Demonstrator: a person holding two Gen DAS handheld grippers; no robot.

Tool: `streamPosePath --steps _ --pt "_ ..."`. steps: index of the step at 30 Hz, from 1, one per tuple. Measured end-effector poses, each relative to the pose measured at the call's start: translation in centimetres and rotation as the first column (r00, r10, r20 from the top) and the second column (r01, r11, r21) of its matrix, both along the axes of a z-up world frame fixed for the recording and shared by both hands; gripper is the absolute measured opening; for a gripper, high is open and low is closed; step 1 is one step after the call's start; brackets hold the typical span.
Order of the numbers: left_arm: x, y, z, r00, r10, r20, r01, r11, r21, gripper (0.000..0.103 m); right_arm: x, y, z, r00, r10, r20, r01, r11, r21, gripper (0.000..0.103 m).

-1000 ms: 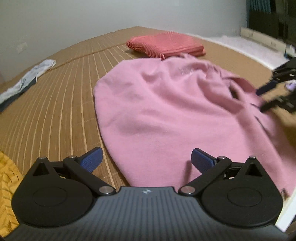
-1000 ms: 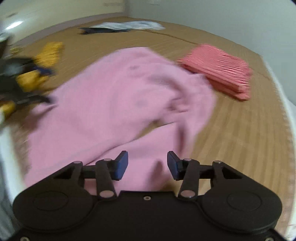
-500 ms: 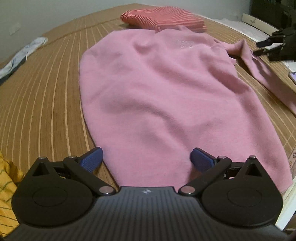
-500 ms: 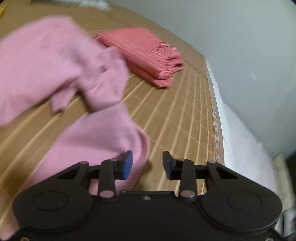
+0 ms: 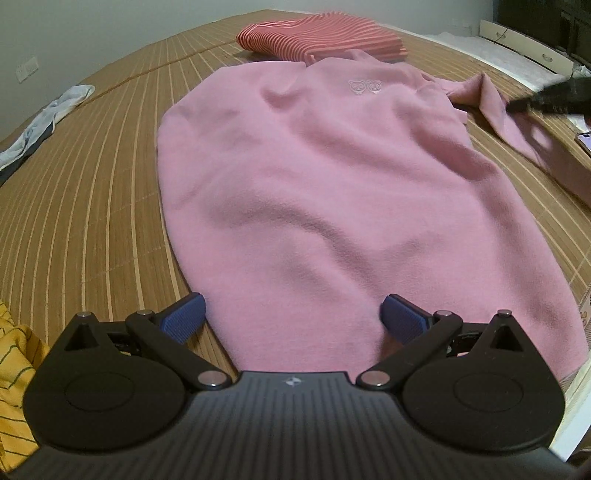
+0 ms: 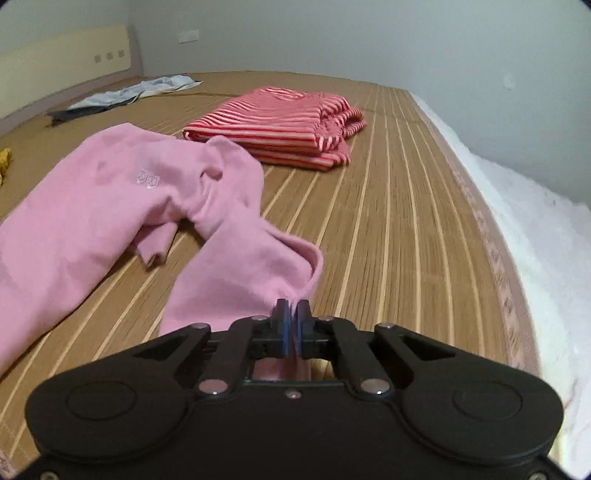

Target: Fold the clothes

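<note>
A pink sweatshirt (image 5: 314, 184) lies spread on the bamboo mat (image 5: 92, 192), with a small panda logo near its far end. My left gripper (image 5: 293, 319) is open, its blue pads on either side of the near hem, just above the cloth. My right gripper (image 6: 293, 314) is shut on the edge of the pink sleeve (image 6: 251, 273) and holds it off the mat. It shows blurred at the right edge of the left wrist view (image 5: 546, 96). The sweatshirt body (image 6: 92, 206) lies to its left.
A folded red-striped garment (image 5: 321, 35) (image 6: 280, 125) lies beyond the sweatshirt. A pale blue and dark garment (image 5: 40, 122) (image 6: 125, 94) lies at the far side. A yellow striped garment (image 5: 14, 373) is at my near left. White bedding (image 6: 535, 236) borders the mat on the right.
My right gripper has closed on the sleeve edge; half a second ago it was open over it. The sweatshirt lies flatter and more spread out. My left gripper stays open at the hem.
</note>
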State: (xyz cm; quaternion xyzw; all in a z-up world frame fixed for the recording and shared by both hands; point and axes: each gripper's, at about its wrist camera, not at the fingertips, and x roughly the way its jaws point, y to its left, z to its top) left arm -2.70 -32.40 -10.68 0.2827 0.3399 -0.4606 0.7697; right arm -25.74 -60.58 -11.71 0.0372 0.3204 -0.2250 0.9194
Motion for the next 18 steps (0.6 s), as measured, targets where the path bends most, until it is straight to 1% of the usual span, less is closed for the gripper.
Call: streamPosePath --steps 1,3,4,5,6,7,8,9,10,12,13,14,15,16,17,18 --pt "0.0 0.1 0.0 1.000 0.001 -0.002 -0.001 1.000 0.002 0.103 -0.2 0.7 1.4 1.000 -0.010 0.026 0.012 0.997 -0.076 0.005" --pt "0.0 0.3 0.1 1.000 0.003 -0.007 -0.003 1.000 0.007 0.103 -0.5 2.1 4.6 0.996 -0.017 0.085 0.037 0.969 -0.244 0.005" --pt "0.0 0.4 0.1 1.000 0.004 -0.009 -0.004 1.000 0.010 0.103 -0.6 3.3 6.0 0.994 -0.010 0.108 0.046 0.938 -0.344 0.005" --pt "0.0 0.5 0.1 1.000 0.005 -0.011 -0.005 1.000 0.012 0.103 -0.6 4.8 7.3 0.993 0.009 0.114 0.043 0.893 -0.448 0.005" --pt "0.0 0.6 0.1 1.000 0.006 -0.014 -0.006 1.000 0.015 0.103 -0.3 6.2 8.1 0.994 0.046 0.099 0.012 0.853 -0.522 0.005" --pt "0.0 0.7 0.2 1.000 0.007 -0.016 -0.007 1.000 0.017 0.103 -0.1 7.7 8.7 0.992 0.108 0.072 -0.049 0.824 -0.564 0.006" --pt "0.1 0.8 0.2 1.000 0.008 -0.018 -0.008 1.000 0.019 0.103 0.0 9.1 8.9 0.982 0.183 0.038 -0.127 0.805 -0.580 0.007" --pt "0.1 0.9 0.2 1.000 0.009 -0.020 -0.009 1.000 0.022 0.103 0.1 10.6 8.4 0.967 0.253 -0.022 -0.221 0.793 -0.568 0.007" --pt "0.1 1.0 0.2 1.000 0.010 -0.022 -0.010 1.000 0.024 0.103 0.3 12.1 7.7 0.943 0.322 -0.087 -0.316 0.777 -0.545 0.009" --pt "0.1 1.2 0.3 1.000 0.012 -0.027 -0.012 1.000 0.029 0.103 0.6 14.3 5.1 0.895 0.400 -0.198 -0.445 0.768 -0.459 0.011" --pt "0.1 1.3 0.3 0.999 0.014 -0.029 -0.013 0.999 0.032 0.103 0.6 15.1 3.4 0.870 0.426 -0.248 -0.493 0.772 -0.402 0.019" --pt "0.1 1.3 0.3 0.999 0.014 -0.030 -0.013 0.999 0.033 0.103 0.4 15.5 2.2 0.856 0.434 -0.280 -0.513 0.779 -0.360 0.029" --pt "0.1 1.3 0.3 0.999 0.014 -0.029 -0.013 0.999 0.033 0.103 0.1 15.8 1.0 0.845 0.438 -0.306 -0.525 0.787 -0.325 0.033" --pt "0.1 1.4 0.3 0.999 0.015 -0.029 -0.014 0.999 0.033 0.103 -0.4 15.9 0.4 0.845 0.437 -0.307 -0.521 0.801 -0.294 0.036" --pt "0.1 1.4 0.3 0.999 0.015 -0.029 -0.014 0.999 0.033 0.103 -1.0 15.5 0.3 0.851 0.443 -0.283 -0.512 0.820 -0.256 0.038" --pt "0.1 1.4 0.3 0.999 0.015 -0.028 -0.015 0.999 0.033 0.103 -1.6 14.6 0.9 0.869 0.440 -0.226 -0.485 0.847 -0.217 0.040"
